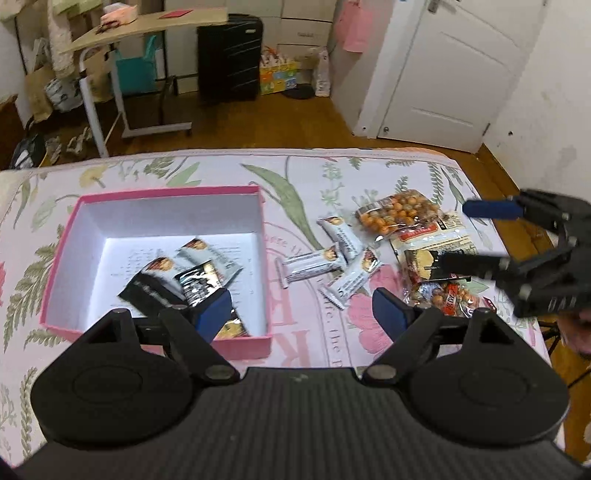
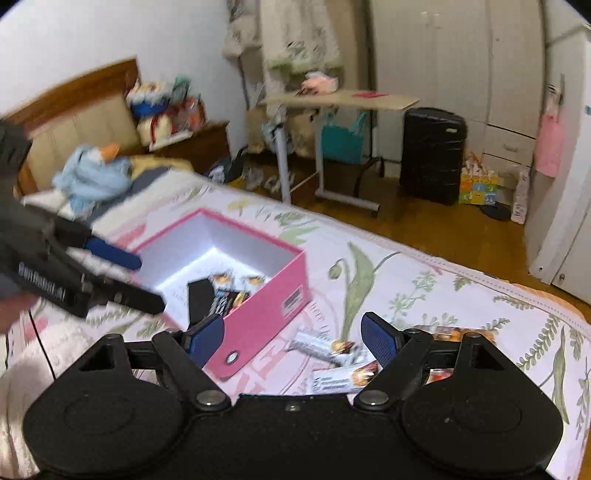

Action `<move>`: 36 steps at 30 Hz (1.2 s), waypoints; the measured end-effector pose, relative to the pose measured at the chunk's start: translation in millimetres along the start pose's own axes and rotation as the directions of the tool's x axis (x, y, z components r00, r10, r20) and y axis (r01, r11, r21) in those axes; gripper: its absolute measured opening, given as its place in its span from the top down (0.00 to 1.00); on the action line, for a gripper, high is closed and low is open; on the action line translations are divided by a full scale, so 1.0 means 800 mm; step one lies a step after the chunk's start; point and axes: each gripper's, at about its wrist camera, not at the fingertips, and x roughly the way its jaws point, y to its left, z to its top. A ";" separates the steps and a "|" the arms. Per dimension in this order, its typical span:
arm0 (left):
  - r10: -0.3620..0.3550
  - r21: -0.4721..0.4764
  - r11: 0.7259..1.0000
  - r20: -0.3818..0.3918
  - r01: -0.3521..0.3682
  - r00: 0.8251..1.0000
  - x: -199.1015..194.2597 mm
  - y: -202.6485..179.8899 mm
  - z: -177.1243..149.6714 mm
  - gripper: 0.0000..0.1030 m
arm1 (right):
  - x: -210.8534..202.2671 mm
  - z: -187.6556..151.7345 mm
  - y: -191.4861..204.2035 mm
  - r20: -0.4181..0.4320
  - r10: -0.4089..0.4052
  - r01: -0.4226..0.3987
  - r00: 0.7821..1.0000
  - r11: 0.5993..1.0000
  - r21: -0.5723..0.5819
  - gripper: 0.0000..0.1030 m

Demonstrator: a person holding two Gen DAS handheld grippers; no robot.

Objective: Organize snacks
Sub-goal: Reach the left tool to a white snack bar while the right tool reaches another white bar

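A pink box (image 1: 251,349) with a white inside sits on the floral bedspread and holds a few snack packets (image 1: 192,269); it also shows in the right wrist view (image 2: 266,310). My left gripper (image 1: 301,312) is open and empty above the box's near right corner. Several white snack bars (image 1: 334,258) and bags of orange snacks (image 1: 397,212) lie right of the box. My right gripper (image 2: 293,339) is open and empty above the white bars (image 2: 325,349). It appears in the left wrist view (image 1: 476,236) over the bags.
The bedspread (image 1: 295,173) ends at a wooden floor. A rolling side table (image 1: 147,26), a black suitcase (image 1: 231,57) and a white door (image 1: 454,70) stand beyond. A blue plush toy (image 2: 92,177) lies at the bed head.
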 end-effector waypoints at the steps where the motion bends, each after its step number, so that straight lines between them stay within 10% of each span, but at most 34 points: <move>1: 0.006 0.006 1.000 0.017 -0.006 1.000 0.005 -0.007 -0.002 0.19 | -0.003 -0.004 -0.012 0.018 0.004 -0.005 1.000 1.000 0.012 0.18; 7: 0.015 0.042 0.999 0.055 -0.017 0.998 0.052 -0.040 -0.007 0.17 | 0.032 -0.017 -0.065 -0.020 0.037 -0.034 0.999 0.993 0.117 0.21; 9: -0.029 0.078 0.997 0.040 0.026 0.999 0.073 -0.051 -0.008 0.17 | 0.055 -0.019 -0.078 -0.072 0.055 -0.045 0.996 0.990 0.134 0.40; 29: -0.087 0.210 0.972 -0.099 0.106 0.991 0.304 -0.087 -0.015 0.30 | 0.262 -0.036 -0.151 -0.287 0.089 -0.012 0.954 0.965 0.261 0.48; 36: -0.112 0.138 0.981 -0.167 0.135 0.980 0.317 -0.078 -0.022 0.52 | 0.282 -0.040 -0.147 -0.310 0.028 0.025 0.950 0.986 0.167 0.54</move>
